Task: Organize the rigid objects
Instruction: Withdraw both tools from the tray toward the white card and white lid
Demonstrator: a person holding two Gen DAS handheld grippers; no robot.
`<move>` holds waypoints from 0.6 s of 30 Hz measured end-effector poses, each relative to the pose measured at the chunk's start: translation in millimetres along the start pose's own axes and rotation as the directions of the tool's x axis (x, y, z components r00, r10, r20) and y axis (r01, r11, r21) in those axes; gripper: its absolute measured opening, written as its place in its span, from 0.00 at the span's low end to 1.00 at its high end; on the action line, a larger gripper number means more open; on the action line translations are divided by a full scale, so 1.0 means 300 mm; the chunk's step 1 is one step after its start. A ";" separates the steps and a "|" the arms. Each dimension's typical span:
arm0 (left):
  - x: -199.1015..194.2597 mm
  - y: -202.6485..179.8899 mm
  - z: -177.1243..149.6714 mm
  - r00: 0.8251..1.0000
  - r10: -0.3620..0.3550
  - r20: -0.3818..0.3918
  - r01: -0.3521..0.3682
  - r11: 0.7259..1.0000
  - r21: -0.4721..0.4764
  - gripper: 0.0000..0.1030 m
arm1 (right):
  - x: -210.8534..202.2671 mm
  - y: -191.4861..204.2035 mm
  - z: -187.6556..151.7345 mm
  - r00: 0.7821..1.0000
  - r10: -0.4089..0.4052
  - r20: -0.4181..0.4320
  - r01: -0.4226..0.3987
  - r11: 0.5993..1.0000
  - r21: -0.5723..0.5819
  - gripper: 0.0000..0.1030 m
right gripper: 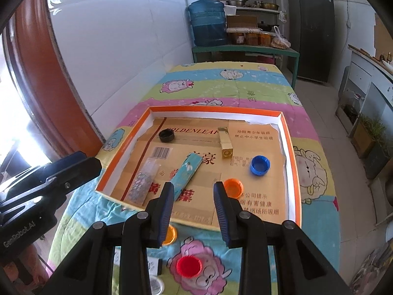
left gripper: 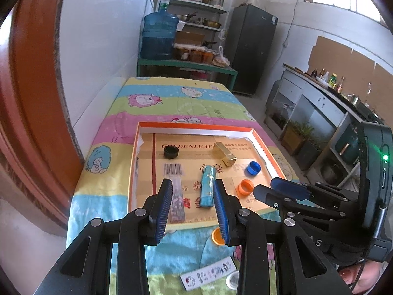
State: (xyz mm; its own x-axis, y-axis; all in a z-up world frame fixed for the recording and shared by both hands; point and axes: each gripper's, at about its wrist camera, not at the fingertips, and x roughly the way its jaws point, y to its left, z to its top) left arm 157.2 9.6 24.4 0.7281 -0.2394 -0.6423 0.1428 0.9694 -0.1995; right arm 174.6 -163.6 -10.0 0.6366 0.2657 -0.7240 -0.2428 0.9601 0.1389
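1. Orange-rimmed, the shallow cardboard tray (right gripper: 291, 147) lies on a desk covered by a striped cartoon quilt (right gripper: 221, 83).
2. Already inside the tray: a black cap (right gripper: 166, 136) far left, a gold box (right gripper: 225, 143) far centre, a blue cap (right gripper: 259, 165) right, an orange cap (right gripper: 233, 187) near centre, a teal patterned box (right gripper: 185, 175) and a clear packet (right gripper: 143, 181) near left.
3. Outside it, on the quilt near the camera, wait a red cap (right gripper: 189, 266), a yellow-orange cap (right gripper: 170, 234) touching the tray's near wall, and a printed card (left gripper: 207, 274).
4. The left gripper (left gripper: 192, 191) hovers over the tray's near edge, fingers spread and holding nothing.
5. The right gripper (right gripper: 194, 194) hovers likewise, fingers spread and empty.
6. Likely step: collecting a loose cap. To do it well, the right gripper should draw back toward the red cap, descend straight, straddle its rim and close gently, since a round cap may skid on soft quilt.
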 end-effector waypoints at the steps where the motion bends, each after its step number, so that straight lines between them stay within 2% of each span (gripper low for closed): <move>1: -0.010 0.005 -0.006 1.000 -0.002 0.001 0.002 1.000 -0.003 0.34 | -0.015 0.006 -0.008 1.000 0.002 0.005 -0.002 1.000 -0.002 0.32; 18: -0.113 -0.005 -0.109 1.000 -0.028 0.000 0.028 1.000 0.006 0.34 | -0.153 0.045 -0.135 0.999 0.039 0.023 -0.040 0.999 0.015 0.32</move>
State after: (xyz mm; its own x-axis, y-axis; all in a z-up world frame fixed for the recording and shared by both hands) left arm 110.6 14.6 22.2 0.7239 -0.2667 -0.6363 0.1671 0.9626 -0.2134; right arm 112.6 -166.3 -2.4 0.6435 0.3053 -0.7019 -0.2570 0.9500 0.1776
